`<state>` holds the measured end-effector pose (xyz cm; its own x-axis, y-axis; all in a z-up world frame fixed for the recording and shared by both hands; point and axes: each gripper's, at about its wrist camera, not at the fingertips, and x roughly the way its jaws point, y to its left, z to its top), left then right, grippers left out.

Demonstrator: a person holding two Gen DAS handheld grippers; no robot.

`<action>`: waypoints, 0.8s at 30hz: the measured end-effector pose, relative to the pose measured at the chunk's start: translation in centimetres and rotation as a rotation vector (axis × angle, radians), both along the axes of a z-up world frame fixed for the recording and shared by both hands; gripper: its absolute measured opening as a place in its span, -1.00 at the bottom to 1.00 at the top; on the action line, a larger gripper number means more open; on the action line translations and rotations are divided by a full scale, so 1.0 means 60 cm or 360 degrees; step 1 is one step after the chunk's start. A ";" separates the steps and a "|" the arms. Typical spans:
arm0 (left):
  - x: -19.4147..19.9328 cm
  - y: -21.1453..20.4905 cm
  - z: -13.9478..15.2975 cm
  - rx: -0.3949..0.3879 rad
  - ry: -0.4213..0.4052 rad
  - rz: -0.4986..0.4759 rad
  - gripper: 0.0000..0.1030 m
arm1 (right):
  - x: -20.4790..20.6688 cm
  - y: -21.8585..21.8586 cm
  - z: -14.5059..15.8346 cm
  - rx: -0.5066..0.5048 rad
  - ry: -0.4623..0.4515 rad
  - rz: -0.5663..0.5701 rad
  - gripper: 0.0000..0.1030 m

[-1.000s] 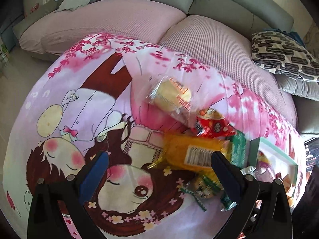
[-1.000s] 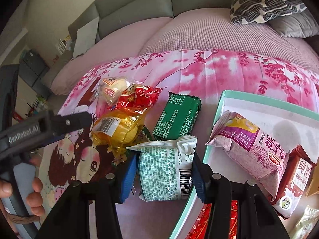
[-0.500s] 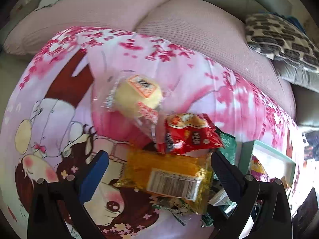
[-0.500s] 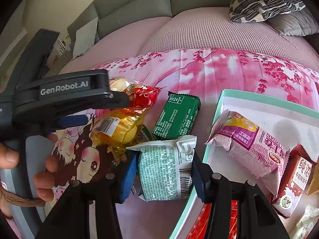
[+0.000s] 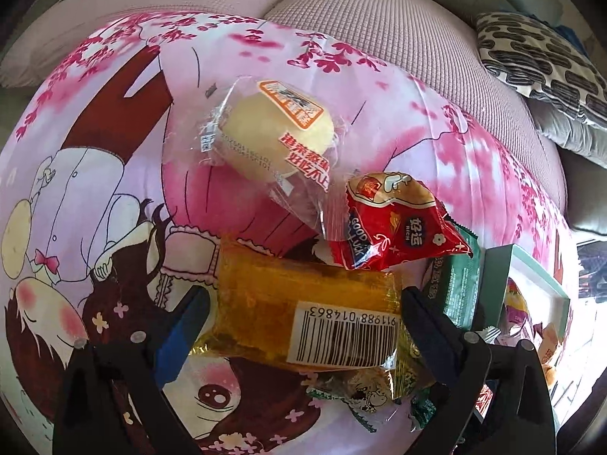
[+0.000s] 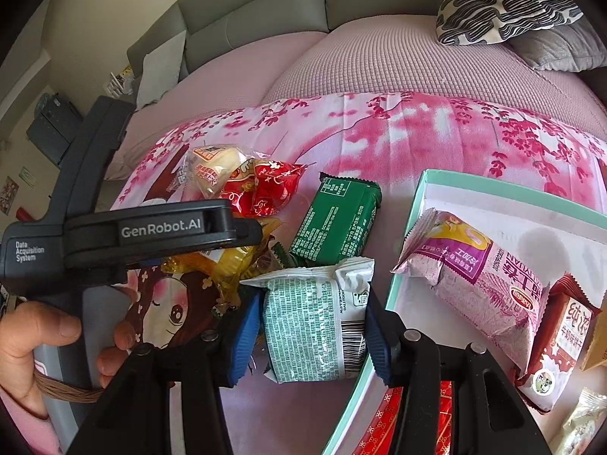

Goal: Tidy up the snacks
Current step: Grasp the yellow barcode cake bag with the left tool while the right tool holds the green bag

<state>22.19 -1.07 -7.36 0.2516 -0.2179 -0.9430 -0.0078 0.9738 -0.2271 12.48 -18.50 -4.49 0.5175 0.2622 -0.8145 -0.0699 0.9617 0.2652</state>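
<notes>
My left gripper (image 5: 303,326) is open, its fingers on either side of a yellow snack packet (image 5: 303,314) with a barcode. A red packet (image 5: 394,227) and a clear-wrapped bun (image 5: 273,132) lie just beyond it. My right gripper (image 6: 313,330) is shut on a white-and-green packet (image 6: 311,322), held beside the left rim of the mint-edged box (image 6: 493,189). The box holds a purple packet (image 6: 474,276) and a red-brown packet (image 6: 557,333). A green packet (image 6: 337,223) lies past the held one. The left gripper's body (image 6: 151,227) shows in the right wrist view.
Everything lies on a pink cartoon-print cloth (image 5: 114,189) over a pink sofa cushion (image 6: 398,60). A patterned pillow (image 6: 504,0) sits at the back right. More small packets (image 5: 364,390) lie under the yellow one.
My left gripper has moved forward and down until its fingers flank the yellow packet. My right gripper has stayed still, holding the white-and-green packet.
</notes>
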 end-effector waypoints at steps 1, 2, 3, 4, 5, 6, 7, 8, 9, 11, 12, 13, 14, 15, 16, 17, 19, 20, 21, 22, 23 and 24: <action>-0.002 0.002 0.001 -0.0017 -0.0011 0.0009 0.82 | 0.000 0.000 0.000 0.0002 0.0001 0.0000 0.04; -0.004 0.004 0.003 -0.0029 -0.0018 0.0018 0.80 | 0.000 -0.001 0.000 0.0006 0.0004 -0.0001 0.05; -0.007 0.007 0.005 -0.0038 -0.0024 0.0030 0.75 | 0.000 -0.002 0.000 0.0012 0.0006 -0.0003 0.05; -0.010 0.010 0.006 -0.0049 -0.0030 0.0045 0.71 | 0.000 -0.003 0.000 0.0017 0.0009 -0.0004 0.05; -0.014 0.012 0.007 -0.0056 -0.0035 0.0060 0.69 | 0.000 -0.004 0.000 0.0024 0.0011 -0.0005 0.04; -0.019 0.016 0.009 -0.0066 -0.0041 0.0079 0.62 | 0.001 -0.005 0.000 0.0031 0.0013 -0.0007 0.04; -0.024 0.020 0.010 -0.0073 -0.0046 0.0096 0.61 | 0.001 -0.007 0.000 0.0040 0.0015 -0.0009 0.04; -0.030 0.024 0.011 -0.0079 -0.0053 0.0118 0.61 | 0.001 -0.008 0.001 0.0050 0.0018 -0.0011 0.05; -0.037 0.027 0.012 -0.0083 -0.0059 0.0139 0.60 | 0.001 -0.010 0.001 0.0060 0.0021 -0.0013 0.04; -0.049 0.039 0.017 -0.0099 -0.0072 0.0179 0.59 | 0.001 -0.012 0.001 0.0077 0.0025 -0.0015 0.04; -0.055 0.044 0.019 -0.0112 -0.0079 0.0198 0.59 | 0.000 -0.012 0.002 0.0085 0.0028 -0.0018 0.04; -0.062 0.048 0.020 -0.0126 -0.0084 0.0218 0.59 | -0.001 -0.012 0.002 0.0094 0.0031 -0.0019 0.04; -0.068 0.053 0.022 -0.0138 -0.0087 0.0240 0.59 | -0.001 -0.013 0.003 0.0102 0.0034 -0.0020 0.04; -0.072 0.058 0.025 -0.0145 -0.0090 0.0261 0.59 | -0.001 -0.014 0.003 0.0109 0.0037 -0.0021 0.04; -0.078 0.064 0.027 -0.0149 -0.0096 0.0283 0.59 | -0.001 -0.014 0.004 0.0115 0.0039 -0.0023 0.04; -0.082 0.065 0.030 -0.0153 -0.0108 0.0300 0.59 | -0.001 -0.015 0.004 0.0122 0.0040 -0.0024 0.04; -0.093 0.073 0.042 -0.0160 -0.0146 0.0336 0.59 | -0.002 -0.016 0.006 0.0129 0.0042 -0.0025 0.04; -0.097 0.078 0.048 -0.0162 -0.0163 0.0350 0.59 | -0.003 -0.016 0.007 0.0133 0.0043 -0.0024 0.04; -0.105 0.084 0.054 -0.0164 -0.0183 0.0366 0.59 | -0.003 -0.016 0.008 0.0140 0.0042 -0.0023 0.04; -0.106 0.086 0.060 -0.0168 -0.0203 0.0383 0.59 | -0.005 -0.016 0.011 0.0149 0.0040 -0.0020 0.04; -0.111 0.090 0.066 -0.0174 -0.0222 0.0398 0.59 | -0.006 -0.016 0.014 0.0161 0.0033 -0.0016 0.04; -0.115 0.093 0.072 -0.0179 -0.0239 0.0411 0.59 | -0.008 -0.016 0.018 0.0170 0.0025 -0.0014 0.04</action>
